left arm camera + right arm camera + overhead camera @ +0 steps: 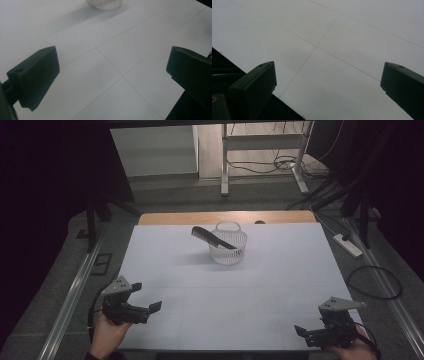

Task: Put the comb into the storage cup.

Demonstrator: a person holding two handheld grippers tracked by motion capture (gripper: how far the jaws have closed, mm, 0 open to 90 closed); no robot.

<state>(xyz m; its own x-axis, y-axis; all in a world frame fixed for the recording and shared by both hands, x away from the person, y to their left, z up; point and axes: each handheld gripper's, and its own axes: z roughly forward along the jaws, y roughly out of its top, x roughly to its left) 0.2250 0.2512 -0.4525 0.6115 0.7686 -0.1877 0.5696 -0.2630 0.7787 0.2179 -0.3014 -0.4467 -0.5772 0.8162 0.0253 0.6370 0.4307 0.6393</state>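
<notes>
- here, in the high view, a black comb [212,238] is seen propped in the basket [228,243], far beyond both grippers.
- in the left gripper view, the left gripper [112,75] is spread, basket [105,3] ahead.
- in the right gripper view, the right gripper [328,86] is spread; the comb's free end should be approached squarely.

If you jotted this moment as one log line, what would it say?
left gripper: open, idle near edge | right gripper: open, idle near edge | comb: leaning in basket | table: white
</notes>
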